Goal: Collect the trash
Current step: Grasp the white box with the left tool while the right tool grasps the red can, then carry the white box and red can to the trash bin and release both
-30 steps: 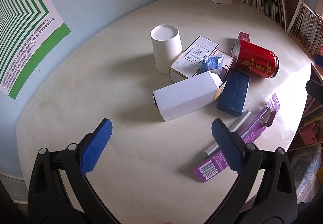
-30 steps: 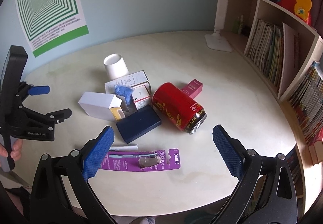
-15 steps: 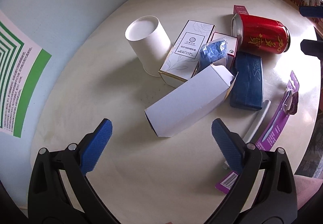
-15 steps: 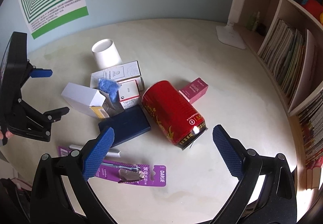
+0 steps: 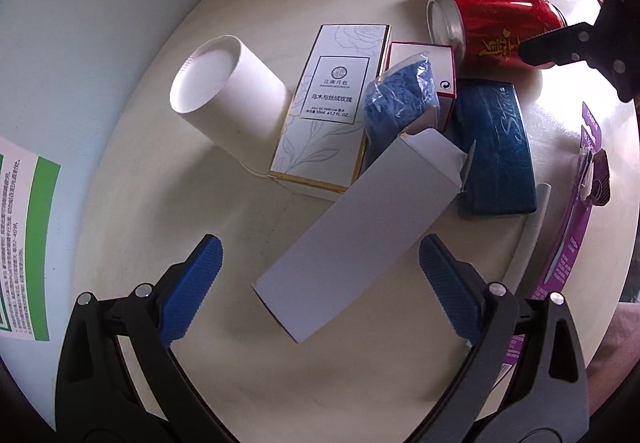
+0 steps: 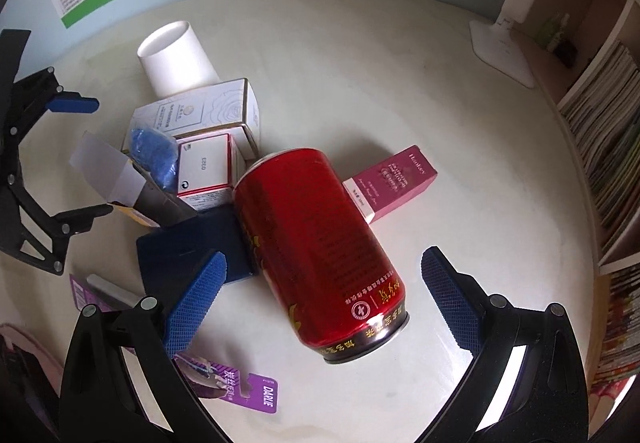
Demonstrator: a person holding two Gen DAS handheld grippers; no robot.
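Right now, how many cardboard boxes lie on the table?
4: a plain white box nearest the left claw, a rose-print box beside the cup, a small red-edged box, a maroon box behind the can. More may be hidden.

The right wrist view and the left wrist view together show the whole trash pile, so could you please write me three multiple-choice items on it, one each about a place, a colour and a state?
1. What lies between the right gripper's open fingers?
A. paper cup
B. red can
C. desk lamp

2. What colour is the flat case beside the can?
A. dark blue
B. yellow
C. green

3. How is the left gripper?
A. shut on the cup
B. shut on the can
C. open around the plain white box

Answers:
1 B: the red can lies on its side between the fingers.
2 A: the flat case is dark blue.
3 C: its fingers stand apart on either side of the plain white box.
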